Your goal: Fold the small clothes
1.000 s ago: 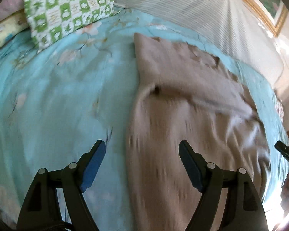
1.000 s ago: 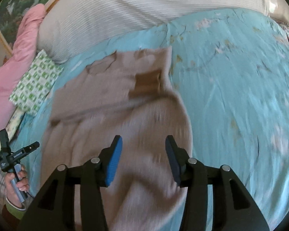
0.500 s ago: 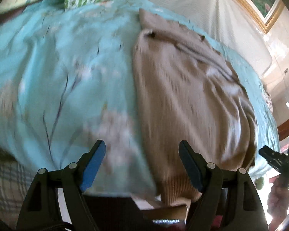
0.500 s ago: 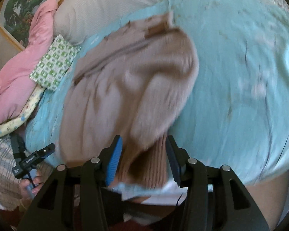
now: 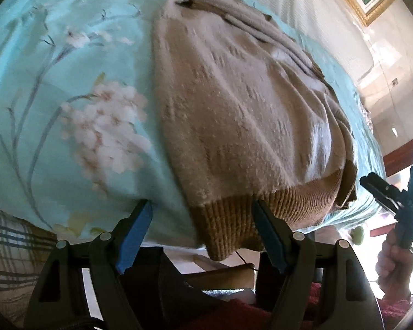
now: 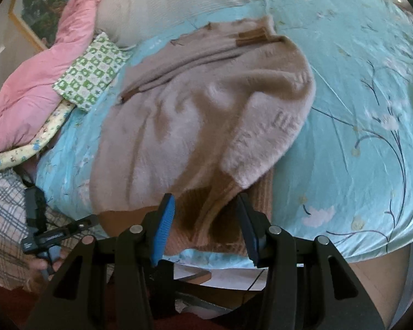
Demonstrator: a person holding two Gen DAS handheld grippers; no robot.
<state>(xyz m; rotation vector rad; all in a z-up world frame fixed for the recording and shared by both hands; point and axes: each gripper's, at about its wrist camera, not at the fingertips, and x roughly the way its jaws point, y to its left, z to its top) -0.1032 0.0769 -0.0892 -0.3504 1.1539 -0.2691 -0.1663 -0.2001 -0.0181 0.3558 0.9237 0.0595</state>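
From your left wrist camera, the fuzzy beige knitted sweater with a darker brown ribbed hem (image 5: 242, 115) lies lengthwise on the turquoise floral bedsheet (image 5: 68, 96), its hem draped over the near edge of the bed. Your left gripper (image 5: 202, 228) has its blue-padded fingers (image 5: 133, 231) spread wide apart, holding nothing; the ribbed hem hangs between them, closer to the right finger. A second ago this camera looked across the middle of the sweater; you have since pulled back and dropped low, so the bed edge and the floor under it now fill the bottom of the view. Your right hand (image 5: 396, 266) with its tool shows at the far right, clear of the bed.

From your right wrist camera, the same sweater (image 6: 195, 115) covers the near-left part of the sheet (image 6: 358, 110), one sleeve folded across the body towards the hem. Your right gripper (image 6: 205, 225) is also parted and empty, with the ribbed hem just beyond its tips; whether the pads touch the knit is hard to tell. A second ago the hem was out of sight below; now it sits right at your fingers. A pink quilt (image 6: 38, 77) and a green-and-white checked pillow (image 6: 92, 71) lie at the upper left.
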